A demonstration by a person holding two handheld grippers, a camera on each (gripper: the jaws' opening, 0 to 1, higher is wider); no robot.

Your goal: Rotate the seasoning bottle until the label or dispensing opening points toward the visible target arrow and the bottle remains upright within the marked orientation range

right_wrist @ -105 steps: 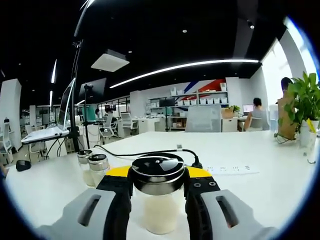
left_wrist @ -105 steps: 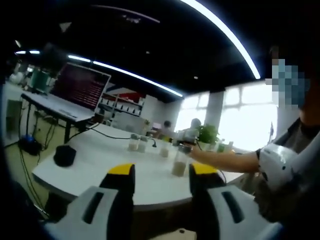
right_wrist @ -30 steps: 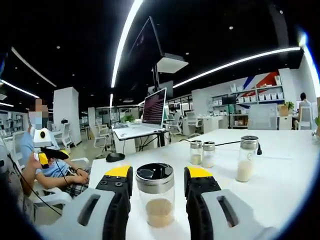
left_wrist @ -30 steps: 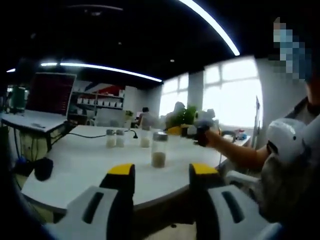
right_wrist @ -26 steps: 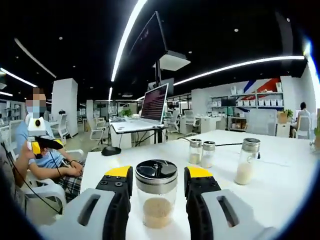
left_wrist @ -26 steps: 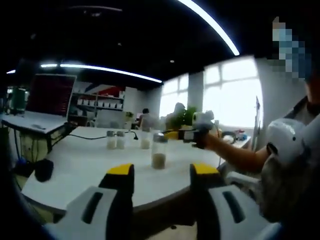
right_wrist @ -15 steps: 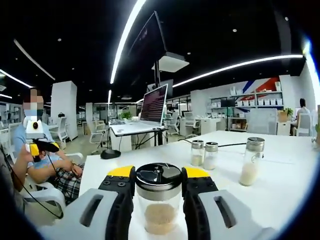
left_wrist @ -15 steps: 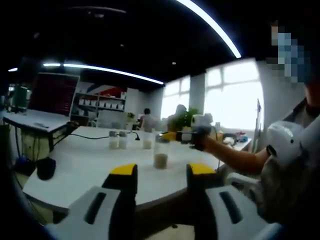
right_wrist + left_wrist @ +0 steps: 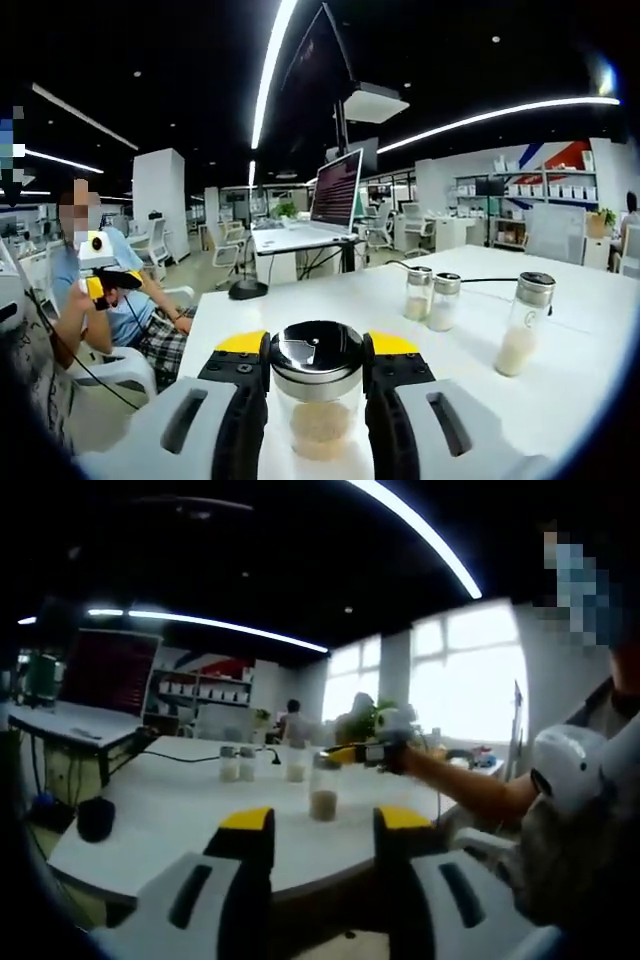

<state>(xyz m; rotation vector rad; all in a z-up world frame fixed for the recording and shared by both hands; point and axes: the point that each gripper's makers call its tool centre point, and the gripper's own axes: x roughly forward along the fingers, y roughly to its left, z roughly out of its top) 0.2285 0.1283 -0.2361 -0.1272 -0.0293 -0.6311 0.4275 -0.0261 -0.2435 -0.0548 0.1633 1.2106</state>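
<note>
A glass seasoning bottle (image 9: 316, 390) with a shiny black lid and tan grains stands upright on the white table (image 9: 490, 395), near its corner. My right gripper (image 9: 316, 352) is shut on it, a yellow-tipped jaw pressing each side of the lid. In the left gripper view the same bottle (image 9: 323, 792) stands far off on the table (image 9: 150, 815), with the right gripper (image 9: 345, 752) held on its top by a person's hand. My left gripper (image 9: 322, 830) hangs open off the table's near edge, with nothing between its fingers.
Two small shakers (image 9: 431, 295) and a taller bottle of white grains (image 9: 527, 325) stand farther back. A black mouse (image 9: 247, 290) and an open laptop (image 9: 325, 212) lie beyond the corner. A seated person (image 9: 105, 310) is to the left. A cable (image 9: 185, 759) crosses the table.
The right jaws have narrowed onto the tan-grain bottle's lid. The right view has swung, its background sliding rightward. 3.5 s ago the right gripper held a white-filled bottle.
</note>
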